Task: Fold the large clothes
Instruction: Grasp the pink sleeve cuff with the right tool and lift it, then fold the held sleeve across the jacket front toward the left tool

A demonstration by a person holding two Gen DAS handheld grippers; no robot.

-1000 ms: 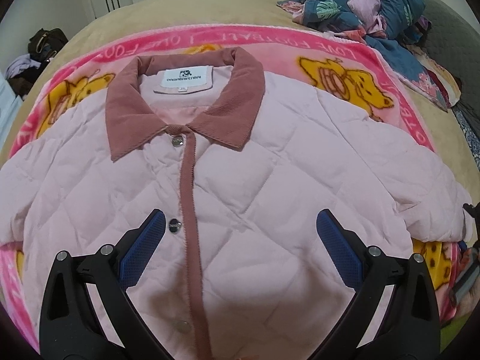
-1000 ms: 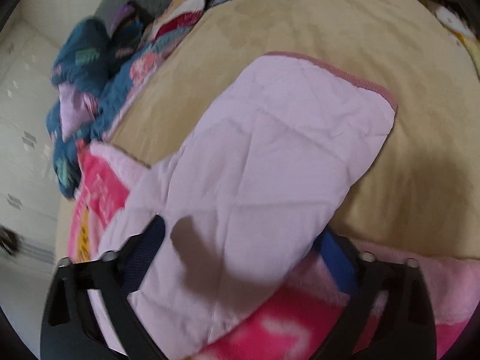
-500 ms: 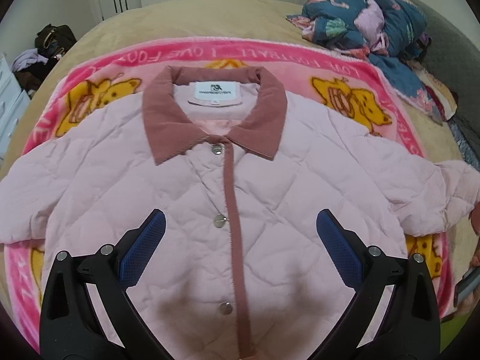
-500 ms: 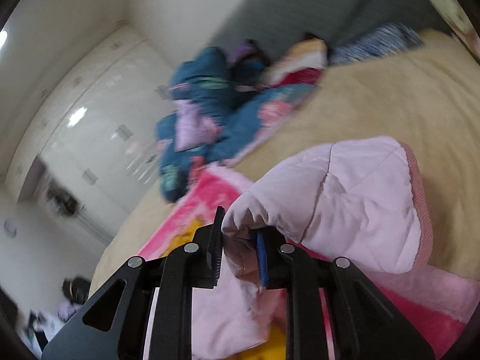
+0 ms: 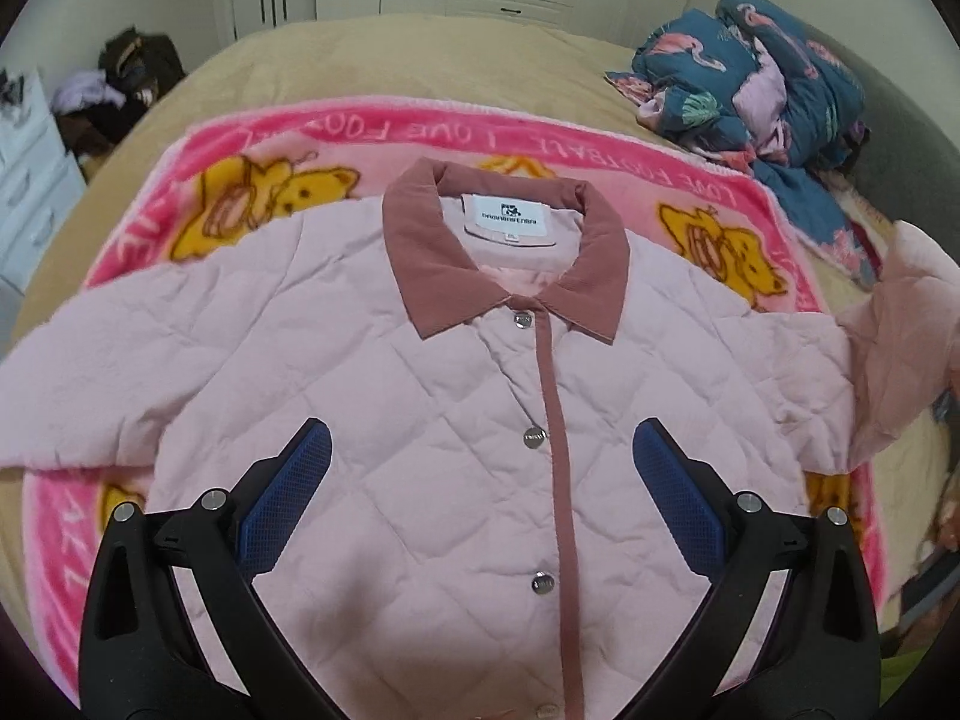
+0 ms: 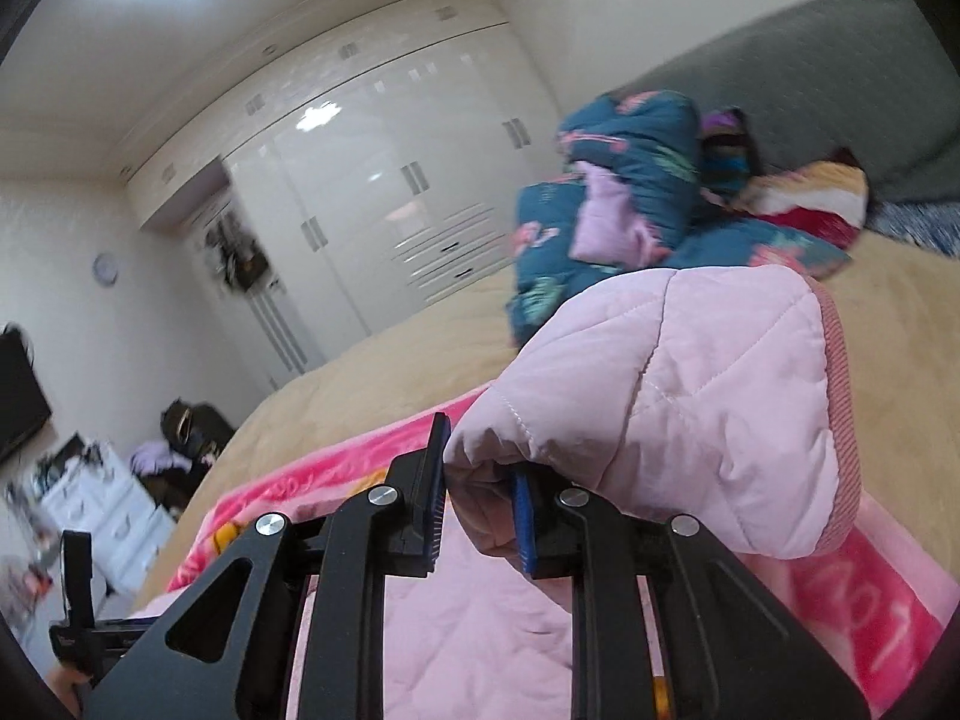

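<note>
A pale pink quilted jacket point(image 5: 420, 396) with a dusty-rose collar point(image 5: 432, 252) lies face up, buttoned, on a pink cartoon blanket point(image 5: 288, 150). My left gripper point(image 5: 480, 480) is open and empty, hovering above the jacket's lower front. My right gripper point(image 6: 477, 492) is shut on the jacket's right sleeve point(image 6: 690, 396) and holds it lifted off the bed; the cuff hangs past the fingers. The raised sleeve also shows at the right edge of the left wrist view point(image 5: 900, 348).
The blanket lies on a beige bed point(image 5: 372, 54). A heap of blue patterned bedding point(image 5: 774, 90) sits at the bed's far right corner. White wardrobes point(image 6: 384, 192) line the wall. A dark bag point(image 5: 138, 60) and white drawers point(image 5: 30, 180) stand left of the bed.
My right gripper closed on the sleeve and lifted it up off the bed. My left gripper drew back, so more of the jacket shows.
</note>
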